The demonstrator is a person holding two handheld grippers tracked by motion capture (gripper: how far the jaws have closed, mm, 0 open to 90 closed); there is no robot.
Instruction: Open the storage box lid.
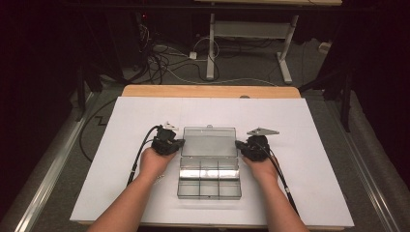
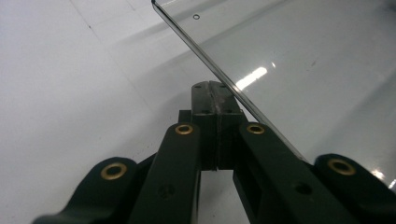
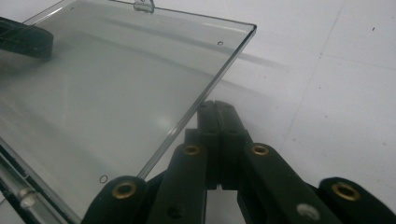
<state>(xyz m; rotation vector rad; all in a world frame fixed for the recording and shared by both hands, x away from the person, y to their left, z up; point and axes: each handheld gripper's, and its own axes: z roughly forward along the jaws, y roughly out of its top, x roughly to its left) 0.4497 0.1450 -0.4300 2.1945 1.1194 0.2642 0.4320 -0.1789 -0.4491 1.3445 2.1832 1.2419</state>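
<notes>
A clear plastic compartment box [image 1: 209, 188] lies open at the table's middle, its lid [image 1: 209, 141] swung back to the far side. My left gripper [image 1: 180, 143] is shut and empty, tips at the lid's left edge. In the left gripper view the lid [image 2: 299, 60] edge runs just above my shut left gripper [image 2: 214, 93]. My right gripper [image 1: 238, 144] is shut and empty at the lid's right edge. In the right gripper view the shut right gripper [image 3: 215, 109] sits beside and slightly under the lid [image 3: 116, 93] edge, and a shadow lies under the lid.
The box rests on a white board [image 1: 309, 159] over a wooden table [image 1: 208, 91]. Metal rails [image 1: 53, 169] flank the table. Cables [image 1: 164, 58] and a desk frame [image 1: 251, 34] stand on the floor beyond. The box's divided base shows several empty compartments.
</notes>
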